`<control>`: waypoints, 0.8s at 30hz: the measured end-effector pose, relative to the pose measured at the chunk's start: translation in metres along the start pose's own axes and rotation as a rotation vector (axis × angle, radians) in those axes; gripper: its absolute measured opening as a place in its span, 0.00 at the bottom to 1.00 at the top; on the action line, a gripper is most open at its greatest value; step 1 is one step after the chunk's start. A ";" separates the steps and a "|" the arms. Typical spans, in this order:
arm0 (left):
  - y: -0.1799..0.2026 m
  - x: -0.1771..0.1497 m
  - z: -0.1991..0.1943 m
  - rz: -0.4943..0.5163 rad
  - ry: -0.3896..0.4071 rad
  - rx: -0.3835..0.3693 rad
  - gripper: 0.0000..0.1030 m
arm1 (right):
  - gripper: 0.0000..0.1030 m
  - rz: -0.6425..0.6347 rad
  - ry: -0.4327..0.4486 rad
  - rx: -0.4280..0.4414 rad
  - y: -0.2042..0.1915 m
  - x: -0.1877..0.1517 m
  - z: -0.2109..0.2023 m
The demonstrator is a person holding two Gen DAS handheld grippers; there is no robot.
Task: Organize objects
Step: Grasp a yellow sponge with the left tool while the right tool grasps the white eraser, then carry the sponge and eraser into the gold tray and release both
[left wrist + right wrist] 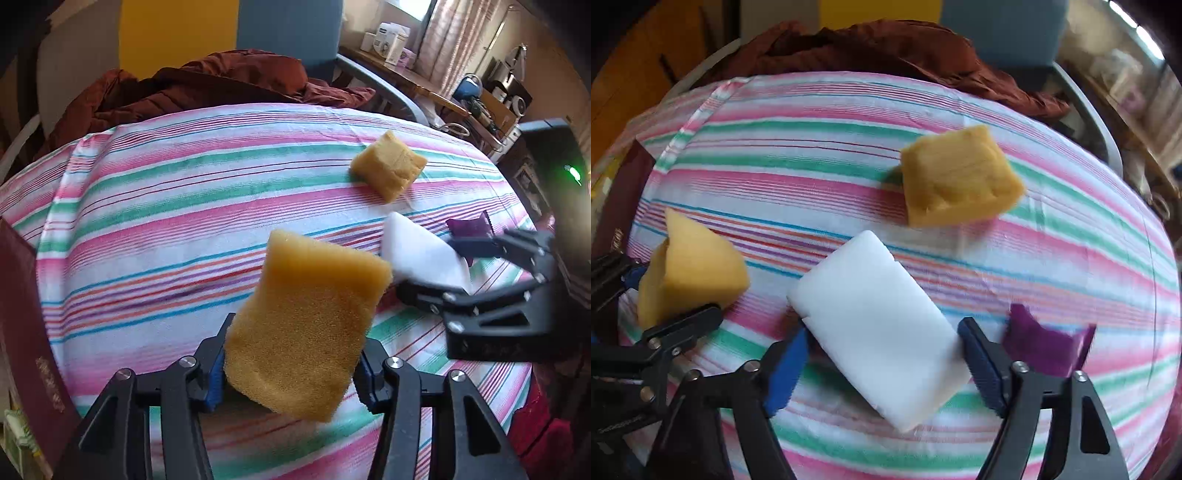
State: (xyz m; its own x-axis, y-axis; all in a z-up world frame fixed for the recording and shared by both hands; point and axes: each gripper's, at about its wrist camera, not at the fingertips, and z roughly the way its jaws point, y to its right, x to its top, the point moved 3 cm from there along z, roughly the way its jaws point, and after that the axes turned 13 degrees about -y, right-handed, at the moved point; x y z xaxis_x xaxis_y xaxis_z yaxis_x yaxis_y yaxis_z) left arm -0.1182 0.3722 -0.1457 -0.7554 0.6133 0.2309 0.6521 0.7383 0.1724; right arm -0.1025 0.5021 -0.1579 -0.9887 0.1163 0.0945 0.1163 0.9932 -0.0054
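A flat yellow sponge [310,325] hangs above the striped cloth [147,206], and my left gripper [291,376] is shut on its lower part; the same sponge [690,266] and left gripper [661,291] show at the left of the right wrist view. A white foam block [879,332] lies slantwise between the blue pads of my right gripper [883,326], and both pads touch its sides. From the left wrist view the right gripper [424,264] flanks the white block [421,251]. A thicker yellow sponge [960,181] rests farther back.
A purple scrap [1045,347] lies just right of the right gripper. A rust-brown jacket [207,85] is heaped at the table's far edge before a blue chair back [288,33]. A maroon book [22,332] stands at the left edge. Cluttered shelves [480,96] fill the right.
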 end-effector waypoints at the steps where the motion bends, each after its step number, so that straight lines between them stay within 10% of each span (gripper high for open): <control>1: -0.001 -0.003 -0.002 -0.001 0.002 0.005 0.53 | 0.75 0.000 -0.002 0.001 -0.003 -0.007 -0.001; 24: -0.031 -0.095 -0.146 -0.025 0.338 0.166 0.53 | 0.76 0.132 0.149 0.200 -0.075 -0.077 -0.055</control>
State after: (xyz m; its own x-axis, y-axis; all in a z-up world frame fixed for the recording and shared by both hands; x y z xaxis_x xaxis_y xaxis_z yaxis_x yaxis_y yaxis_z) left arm -0.0570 0.2499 -0.0335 -0.6886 0.4879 0.5364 0.5937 0.8041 0.0308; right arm -0.0300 0.4184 -0.1096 -0.9397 0.2573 0.2255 0.2075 0.9526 -0.2224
